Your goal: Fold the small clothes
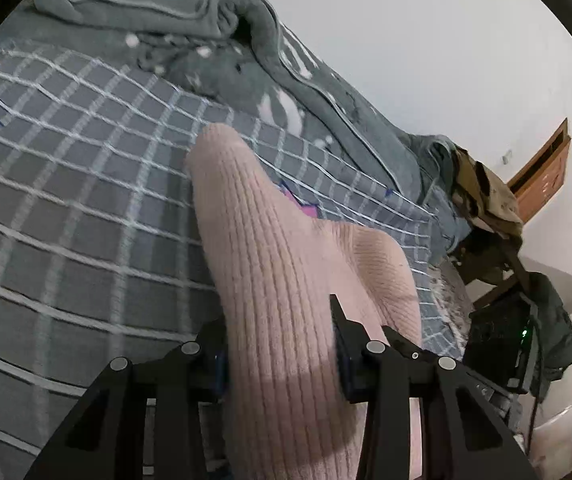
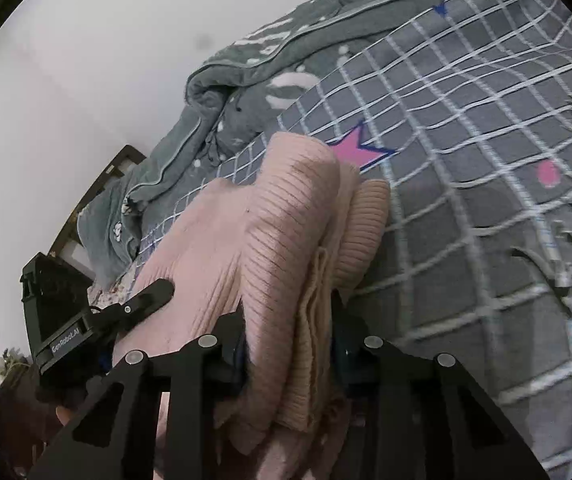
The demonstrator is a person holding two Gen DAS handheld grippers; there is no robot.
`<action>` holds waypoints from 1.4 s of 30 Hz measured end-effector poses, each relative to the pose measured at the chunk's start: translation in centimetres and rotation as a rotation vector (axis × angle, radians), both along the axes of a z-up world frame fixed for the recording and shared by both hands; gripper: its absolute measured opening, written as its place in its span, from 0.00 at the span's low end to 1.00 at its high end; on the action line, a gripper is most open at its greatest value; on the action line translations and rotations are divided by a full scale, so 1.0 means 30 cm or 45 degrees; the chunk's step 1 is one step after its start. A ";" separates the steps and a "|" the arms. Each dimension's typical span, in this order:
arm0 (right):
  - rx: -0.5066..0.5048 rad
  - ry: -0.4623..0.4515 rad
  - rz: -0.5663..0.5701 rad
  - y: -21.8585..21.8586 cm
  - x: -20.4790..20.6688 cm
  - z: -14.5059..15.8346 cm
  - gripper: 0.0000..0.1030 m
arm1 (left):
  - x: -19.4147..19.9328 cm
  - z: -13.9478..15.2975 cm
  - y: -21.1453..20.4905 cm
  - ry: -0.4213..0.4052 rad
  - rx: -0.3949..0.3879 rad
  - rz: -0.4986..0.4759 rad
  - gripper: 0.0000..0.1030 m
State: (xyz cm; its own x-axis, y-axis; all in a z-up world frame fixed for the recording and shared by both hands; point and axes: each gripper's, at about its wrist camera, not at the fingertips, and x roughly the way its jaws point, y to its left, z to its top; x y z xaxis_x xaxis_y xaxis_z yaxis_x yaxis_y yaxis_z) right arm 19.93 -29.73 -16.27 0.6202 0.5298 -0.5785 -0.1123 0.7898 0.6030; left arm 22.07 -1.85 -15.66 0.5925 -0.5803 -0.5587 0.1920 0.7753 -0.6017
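Note:
A pink ribbed knit garment [image 1: 286, 240] is bunched into thick folds over the grey checked bedsheet [image 1: 85, 200]. My left gripper [image 1: 275, 312] is shut on one thick fold, which fills the gap between its black fingers. In the right wrist view the same pink garment [image 2: 286, 208] shows several stacked layers. My right gripper [image 2: 289, 304] is shut on those layers. One of the left gripper's fingers [image 2: 153, 294] lies against the garment to the left of my right gripper. The garment's lower part is hidden behind both grippers.
A grey-green blanket [image 1: 205, 12] lies bunched along the far side of the bed by a white wall. The sheet [image 2: 466, 200] carries pink stars. A chair piled with clothes [image 1: 486, 200], a black box [image 1: 498, 344] and a wooden cabinet [image 1: 542, 176] stand beyond the bed's end.

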 end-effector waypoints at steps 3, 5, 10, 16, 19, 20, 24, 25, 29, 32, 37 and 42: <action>-0.016 -0.013 0.055 0.075 0.034 0.018 0.30 | 0.001 0.030 0.071 -0.014 0.074 0.046 0.37; -0.023 -0.032 0.099 0.135 0.063 0.036 0.30 | 0.005 0.039 0.119 -0.017 0.090 0.073 0.37; -0.073 -0.064 0.165 0.238 0.117 0.036 0.31 | 0.068 0.016 0.207 0.089 0.122 0.101 0.42; -0.269 -0.106 0.111 0.259 0.107 0.031 0.45 | 0.042 -0.010 0.195 0.010 0.334 0.116 0.65; -0.394 -0.284 0.051 0.268 0.007 0.131 0.45 | 0.026 0.011 0.197 -0.030 0.347 0.113 0.67; -0.408 -0.329 0.046 0.272 -0.016 0.151 0.45 | 0.025 0.010 0.198 -0.027 0.336 0.118 0.68; -0.484 -0.528 0.160 0.389 -0.136 0.215 0.45 | 0.006 0.002 0.209 -0.016 0.317 0.133 0.68; -0.505 -0.556 0.207 0.422 -0.159 0.213 0.45 | -0.003 0.005 0.219 -0.023 0.310 0.146 0.68; -0.690 -0.588 0.401 0.558 -0.205 0.141 0.34 | -0.034 0.004 0.272 -0.035 0.258 0.199 0.68; -0.847 -0.476 0.362 0.571 -0.161 0.033 0.27 | -0.056 0.000 0.299 -0.044 0.232 0.211 0.68; -0.924 -0.468 0.463 0.567 -0.177 0.006 0.27 | -0.095 0.005 0.310 -0.101 0.324 0.248 0.68; -0.697 -0.471 0.472 0.475 -0.168 0.075 0.27 | -0.102 0.011 0.297 -0.121 0.334 0.232 0.68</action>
State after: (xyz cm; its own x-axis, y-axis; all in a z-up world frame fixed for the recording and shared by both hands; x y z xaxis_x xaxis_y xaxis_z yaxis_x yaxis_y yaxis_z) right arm 14.88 -15.49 -14.02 0.6622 0.4384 -0.6077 -0.5475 0.8368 0.0070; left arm 18.99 7.05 -15.33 0.7301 -0.3040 -0.6120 0.0819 0.9281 -0.3632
